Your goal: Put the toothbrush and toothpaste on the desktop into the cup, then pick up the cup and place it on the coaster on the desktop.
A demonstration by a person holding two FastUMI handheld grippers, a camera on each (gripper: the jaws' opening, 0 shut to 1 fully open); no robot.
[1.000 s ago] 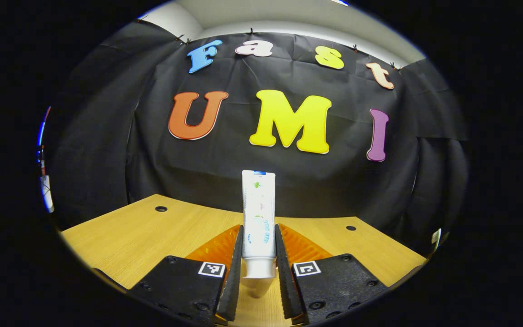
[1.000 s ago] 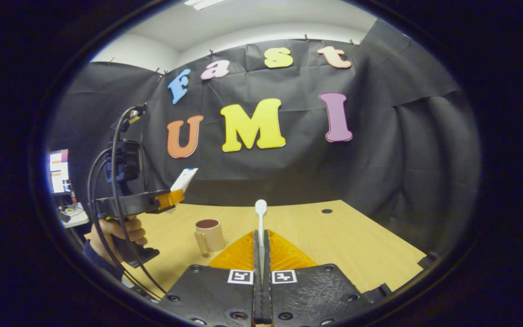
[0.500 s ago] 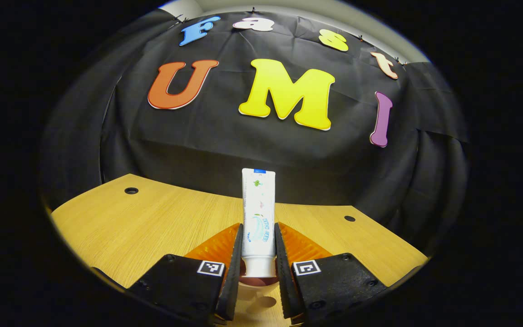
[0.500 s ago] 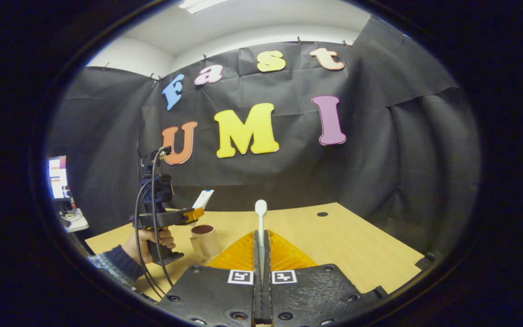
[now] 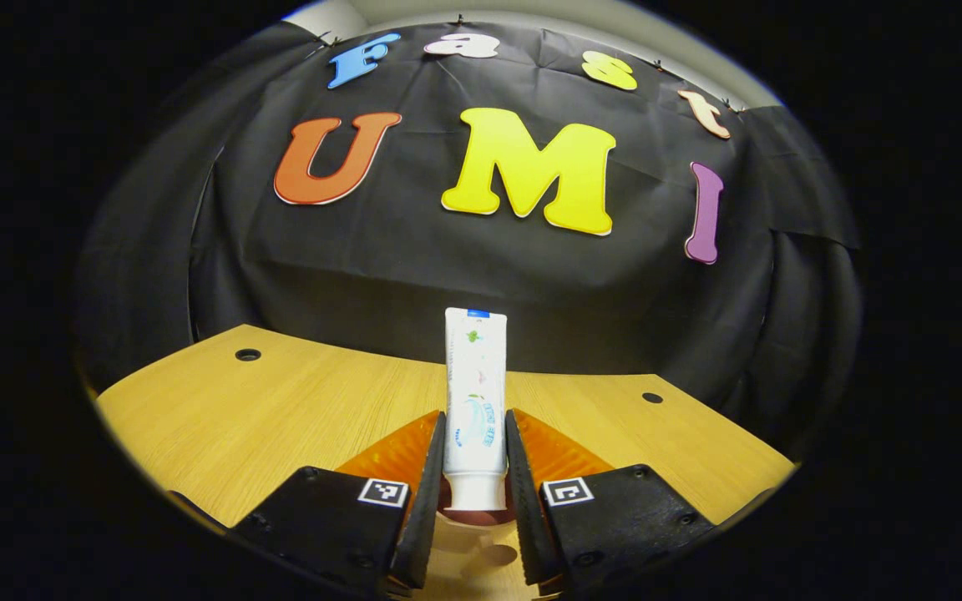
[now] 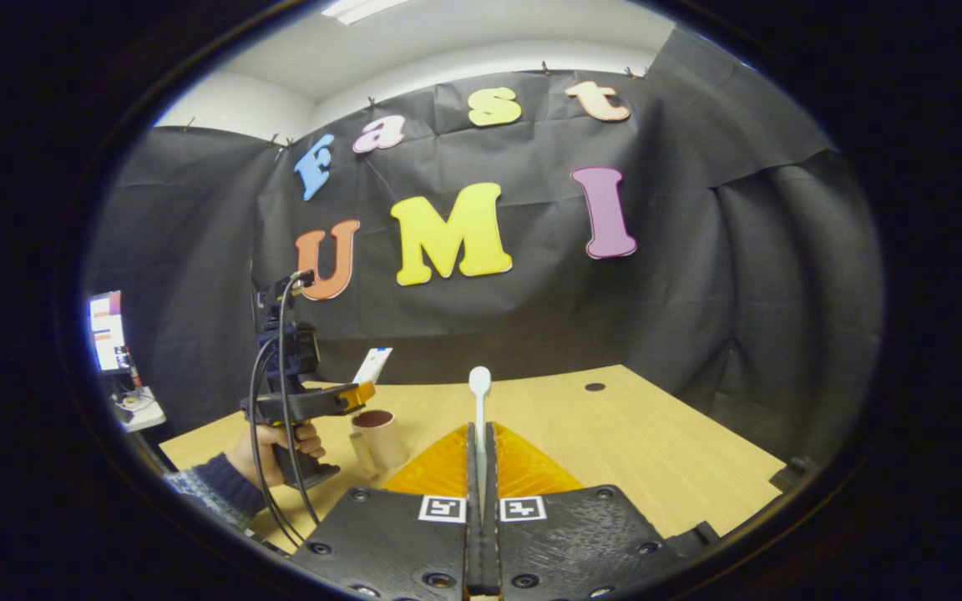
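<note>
In the left gripper view my left gripper is shut on a white toothpaste tube that points away from the camera, cap end nearest. Just under the cap shows the dark inside of the cup. In the right gripper view my right gripper is shut on a white toothbrush, its rounded end sticking up beyond the fingers. To its left stands the beige cup on the wooden desk. The left gripper, held by a hand, hangs right over the cup's mouth with the tube tilted up.
The desk has small round holes near its back corners. Black cloth walls the desk at the back and sides. Beyond the booth's left side, a small table with a lit screen stands. A sleeve and hand reach in from the left.
The left gripper with the tube has moved in from the left and lower, ending over the cup's mouth. The right gripper has held nearly still with the toothbrush.
</note>
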